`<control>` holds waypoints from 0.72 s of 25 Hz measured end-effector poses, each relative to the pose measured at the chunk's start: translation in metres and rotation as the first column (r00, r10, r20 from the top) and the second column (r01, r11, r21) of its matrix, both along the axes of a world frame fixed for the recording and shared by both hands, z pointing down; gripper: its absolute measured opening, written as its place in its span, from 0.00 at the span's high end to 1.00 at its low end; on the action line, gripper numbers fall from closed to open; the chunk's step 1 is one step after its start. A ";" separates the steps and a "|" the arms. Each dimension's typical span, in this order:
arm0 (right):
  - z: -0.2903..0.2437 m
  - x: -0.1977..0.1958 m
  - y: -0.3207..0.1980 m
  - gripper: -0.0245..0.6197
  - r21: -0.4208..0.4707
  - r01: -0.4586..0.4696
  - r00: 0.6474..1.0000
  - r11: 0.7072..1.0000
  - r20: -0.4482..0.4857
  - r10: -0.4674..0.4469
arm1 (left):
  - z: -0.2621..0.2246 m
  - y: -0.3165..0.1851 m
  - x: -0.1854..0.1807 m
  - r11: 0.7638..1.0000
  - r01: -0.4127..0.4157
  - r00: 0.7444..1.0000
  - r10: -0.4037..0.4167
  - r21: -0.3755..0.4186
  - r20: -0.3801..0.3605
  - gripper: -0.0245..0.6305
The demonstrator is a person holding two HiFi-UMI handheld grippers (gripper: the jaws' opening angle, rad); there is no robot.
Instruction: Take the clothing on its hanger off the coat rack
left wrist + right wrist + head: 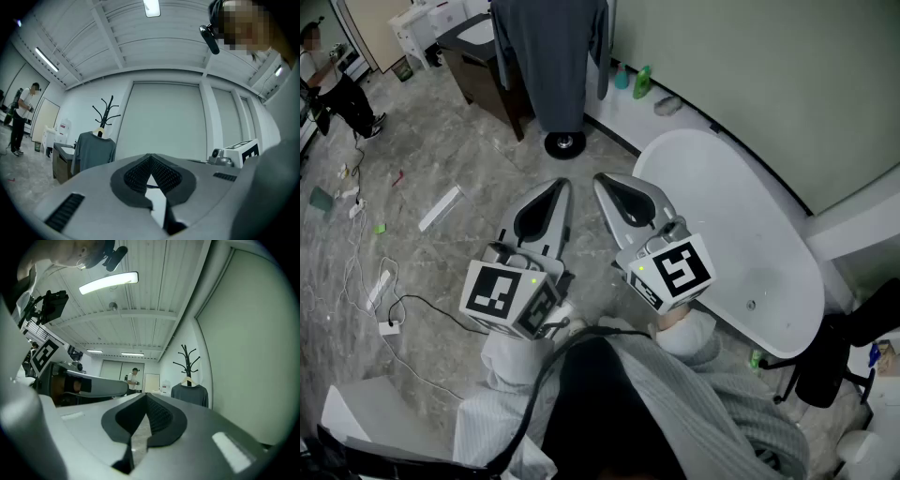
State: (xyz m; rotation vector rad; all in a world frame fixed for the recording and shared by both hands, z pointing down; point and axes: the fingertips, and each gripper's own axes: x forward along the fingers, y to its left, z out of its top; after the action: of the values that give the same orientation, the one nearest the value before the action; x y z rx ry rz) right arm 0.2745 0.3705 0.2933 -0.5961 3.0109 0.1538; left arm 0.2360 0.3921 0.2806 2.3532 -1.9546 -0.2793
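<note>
**Left gripper point(559, 186) and right gripper point(602, 179) both clamped shut, nothing held**

Jaws pressed together on each, and there's only air in front of them. The pair sit side by side, low before the person's chest. Their tips are near each other and aimed at the far end of the room. Out there hangs the target, a grey long-sleeved shirt point(548, 56) on a pale hanger point(188, 380), hooked on the black coat rack point(108, 112), well apart from both tools. My read: close that gap first, then spread one set of jaws. Pinch the hanger at its neck just under the hook, and lift straight up until the hook clears the prong before pulling back. The other gripper could steady the shirt's shoulder.
</note>
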 end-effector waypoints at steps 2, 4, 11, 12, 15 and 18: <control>0.001 0.003 0.001 0.96 -0.003 0.004 1.000 1.000 0.002 -0.004 | 0.001 0.000 0.003 1.000 -0.001 1.000 0.001 0.000 0.003 0.96; 0.002 0.004 0.002 0.96 -0.004 0.009 1.000 1.000 0.002 -0.009 | 0.002 0.000 0.005 1.000 0.001 1.000 -0.001 -0.002 0.004 0.96; 0.003 0.011 0.001 0.96 -0.012 0.019 1.000 1.000 0.012 -0.019 | 0.003 0.000 0.010 1.000 0.016 1.000 -0.016 -0.007 0.003 0.96; 0.003 0.014 0.000 0.96 -0.013 0.021 1.000 1.000 0.016 -0.021 | 0.003 0.000 0.012 1.000 0.018 1.000 -0.018 -0.007 0.002 0.96; 0.005 0.020 -0.002 0.96 -0.014 0.031 0.999 0.999 0.021 -0.031 | 0.003 -0.002 0.017 0.999 0.030 1.000 -0.030 -0.017 0.000 0.96; 0.007 0.023 -0.001 0.96 -0.013 0.045 0.999 0.999 0.016 -0.045 | 0.007 -0.002 0.020 0.999 0.044 0.999 -0.044 -0.010 -0.003 0.96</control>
State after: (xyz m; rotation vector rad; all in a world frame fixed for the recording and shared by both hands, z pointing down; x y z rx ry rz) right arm 0.2979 0.3694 0.3005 -0.5273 3.0091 0.1262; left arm 0.2564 0.3897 0.2878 2.3039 -2.0038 -0.2758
